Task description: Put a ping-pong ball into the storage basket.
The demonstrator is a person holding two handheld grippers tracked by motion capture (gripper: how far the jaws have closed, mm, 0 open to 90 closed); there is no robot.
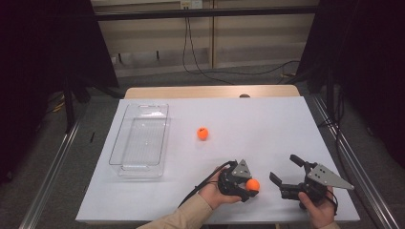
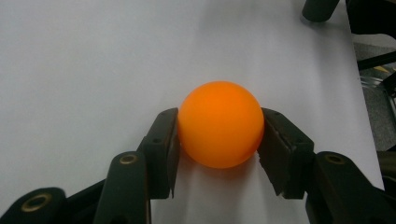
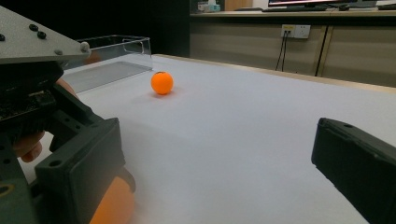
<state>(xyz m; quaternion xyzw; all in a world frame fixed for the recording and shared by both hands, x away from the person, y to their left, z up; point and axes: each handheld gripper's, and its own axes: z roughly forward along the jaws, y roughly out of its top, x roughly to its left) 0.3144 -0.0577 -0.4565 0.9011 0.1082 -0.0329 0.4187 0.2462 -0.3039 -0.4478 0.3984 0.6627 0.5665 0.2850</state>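
On the white desk [image 1: 267, 119], the left gripper [image 1: 251, 187] sits near the front edge at about 6 o'clock, its fingers [image 2: 161, 149] clamped on an orange ball [image 2: 220, 124]; in the left gripper view a pad presses each side of the ball, which rests on the desk surface. Just beside it, at about 5 o'clock, the right gripper [image 1: 285, 171] is held in the person's right hand [image 1: 319, 210] with its fingers [image 3: 359, 163] spread wide apart and nothing between them.

A second orange ball [image 1: 203, 133] lies alone near the middle of the desk, well apart from both grippers. At about 9 o'clock stands a clear plastic bin [image 1: 138, 164], long and shallow, open on top, with nothing inside it. The second ball lies to the right of the bin, not touching it.
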